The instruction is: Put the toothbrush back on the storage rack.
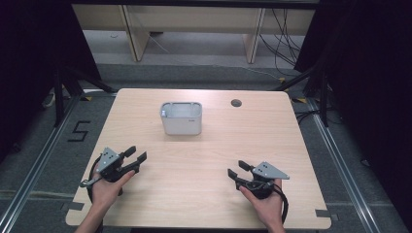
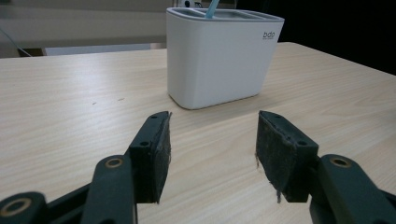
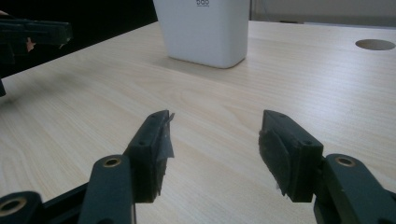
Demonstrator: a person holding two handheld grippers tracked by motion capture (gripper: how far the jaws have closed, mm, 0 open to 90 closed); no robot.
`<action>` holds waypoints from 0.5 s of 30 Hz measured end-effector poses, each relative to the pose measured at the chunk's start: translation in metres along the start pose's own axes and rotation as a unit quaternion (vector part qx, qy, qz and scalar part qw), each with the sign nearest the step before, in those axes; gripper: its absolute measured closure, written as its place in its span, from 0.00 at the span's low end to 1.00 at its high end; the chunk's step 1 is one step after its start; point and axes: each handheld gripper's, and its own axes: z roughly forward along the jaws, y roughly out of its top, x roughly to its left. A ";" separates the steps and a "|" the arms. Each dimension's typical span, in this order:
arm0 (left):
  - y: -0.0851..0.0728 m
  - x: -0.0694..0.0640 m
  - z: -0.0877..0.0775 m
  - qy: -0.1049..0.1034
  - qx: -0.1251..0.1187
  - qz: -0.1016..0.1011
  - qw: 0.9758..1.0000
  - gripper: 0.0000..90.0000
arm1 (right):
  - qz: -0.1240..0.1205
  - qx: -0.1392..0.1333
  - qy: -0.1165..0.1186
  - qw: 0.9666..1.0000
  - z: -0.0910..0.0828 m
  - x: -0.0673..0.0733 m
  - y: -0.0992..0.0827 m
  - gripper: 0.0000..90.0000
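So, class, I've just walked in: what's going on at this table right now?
A person sits at a wooden table with a hand-held gripper in each hand. The left hand-held gripper and the right hand-held gripper are both open and hold nothing, resting low near the front edge. Both point toward a white container standing upright farther back in the middle. Something light blue sticks up out of it. Nothing has been grasped yet.

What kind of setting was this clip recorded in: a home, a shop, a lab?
Most likely a lab or test bay set up for recording. A bare light wooden table with a cable hole stands between black curtains, loose cables trail on the grey floor, and a "5" is taped beside it.
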 end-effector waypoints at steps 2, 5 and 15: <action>-0.005 0.001 0.000 -0.004 -0.006 0.000 1.000 0.49 | 0.000 0.001 -0.002 1.000 0.001 0.000 0.000 0.49; -0.010 0.003 -0.002 0.000 0.002 0.000 1.000 0.49 | 0.004 0.005 0.007 1.000 0.001 0.001 -0.001 0.49; -0.014 0.001 -0.004 0.009 -0.021 0.010 1.000 0.49 | 0.015 0.005 0.005 1.000 0.001 0.002 -0.002 0.49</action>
